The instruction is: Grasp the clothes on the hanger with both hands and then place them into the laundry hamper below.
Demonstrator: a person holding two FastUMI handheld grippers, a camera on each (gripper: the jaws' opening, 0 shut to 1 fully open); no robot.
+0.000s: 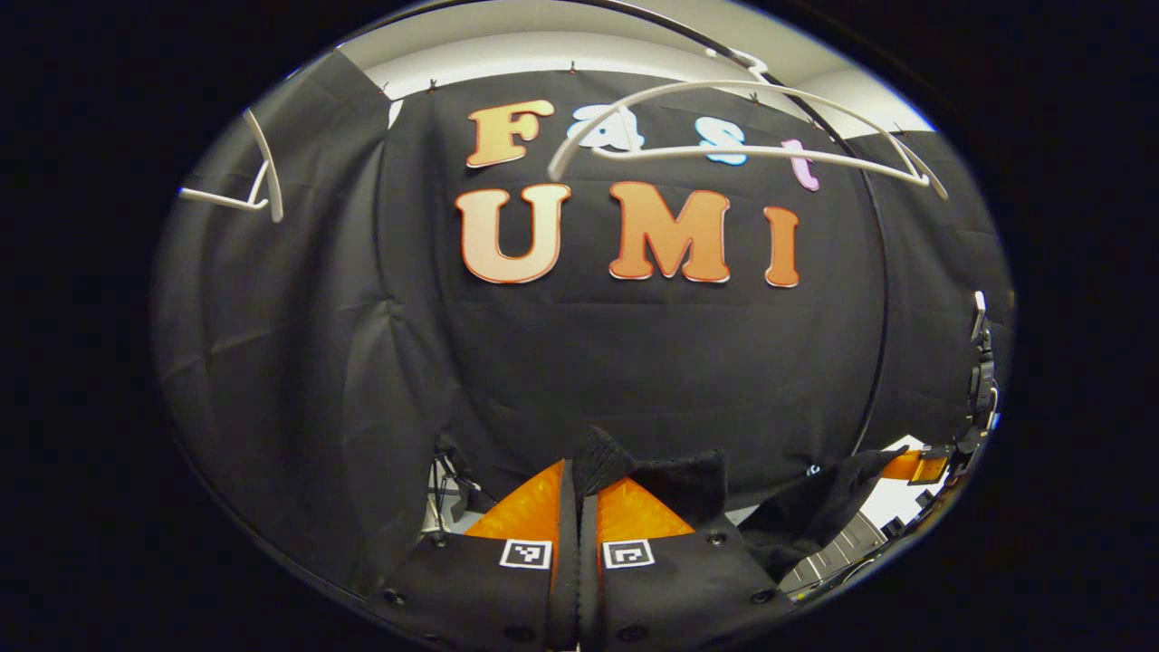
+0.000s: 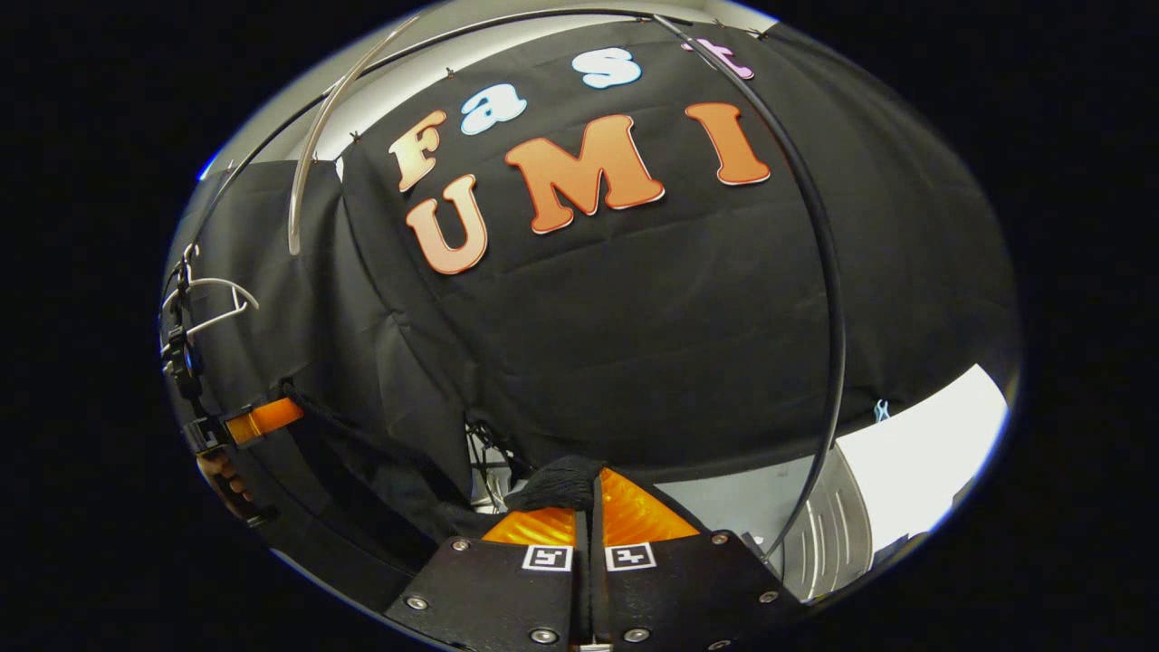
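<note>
Left gripper (image 1: 579,493): clenched on black fabric garment (image 1: 670,480).
Right gripper (image 2: 593,493): clenched on it.
White plastic hanger (image 1: 742,149): bare, above fingers.

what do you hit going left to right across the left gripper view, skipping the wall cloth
white hanger piece → left gripper shut on dark garment → bare white hanger overhead → hamper's slatted side → right gripper at the far edge

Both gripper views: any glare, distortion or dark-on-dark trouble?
Left gripper view: fisheye bends the white hanger into arcs; the black garment barely separates from the dark wall. Right gripper view: bright floor patch looks near blown out; the rail bows strongly.
</note>
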